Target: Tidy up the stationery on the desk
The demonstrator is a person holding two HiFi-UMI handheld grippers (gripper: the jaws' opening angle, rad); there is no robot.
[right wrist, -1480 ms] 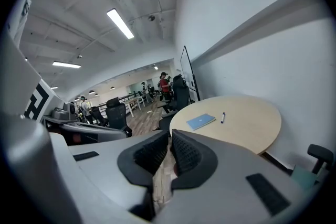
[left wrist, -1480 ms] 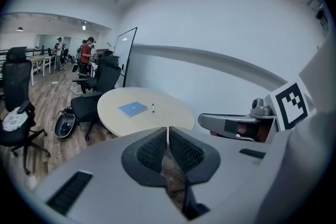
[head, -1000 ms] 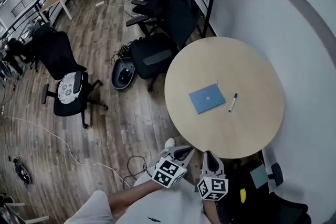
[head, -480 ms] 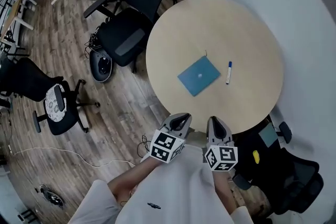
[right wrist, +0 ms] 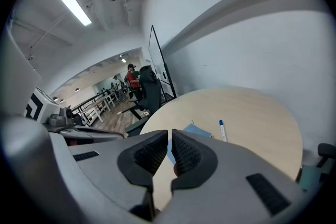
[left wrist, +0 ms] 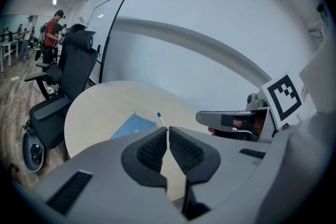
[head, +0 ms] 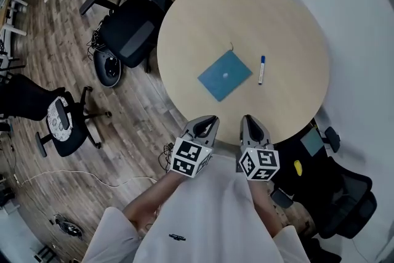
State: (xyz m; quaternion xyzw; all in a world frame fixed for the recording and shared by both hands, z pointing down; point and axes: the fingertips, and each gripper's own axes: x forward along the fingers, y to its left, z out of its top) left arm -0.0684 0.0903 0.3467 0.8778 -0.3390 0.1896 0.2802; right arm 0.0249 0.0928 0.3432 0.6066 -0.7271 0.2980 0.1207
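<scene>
**deskfan:** So what's changing here? To me it looks like the person is just walking.

**gripnerd:** Pretty much. Compared with a second ago they're closing in on the round table (head: 203, 15). It was sitting further out ahead, and now both tools are hanging right at its near edge. The left gripper (head: 207, 124) and right gripper (head: 252, 123) are coming in side by side, both pointing a bit downward at the tabletop.

**deskfan:** Are they carrying anything?

**gripnerd:** No. Each gripper's own view is showing the pads pressed together with only a hairline gap and nothing in it. Both are closed and empty.

**deskfan:** And the stationery?

**gripnerd:** It's lying untouched around the middle of the table. The blue notebook (head: 225, 75) is sitting flat, turned at an angle, and the pen (head: 261, 69) with the blue cap is just beside it on the right, not touching it. Both are out ahead of the jaws, and neither has shifted on the table while the person's been approaching.

**deskfan:** So the tidying isn't really happening yet?

**gripnerd:** I'm reading this as the approach only. My guess is a gripper will have to open before it can take hold of the pen or the notebook. The pen is lying more in front of the right gripper, so that seems the handy one for it.
</scene>
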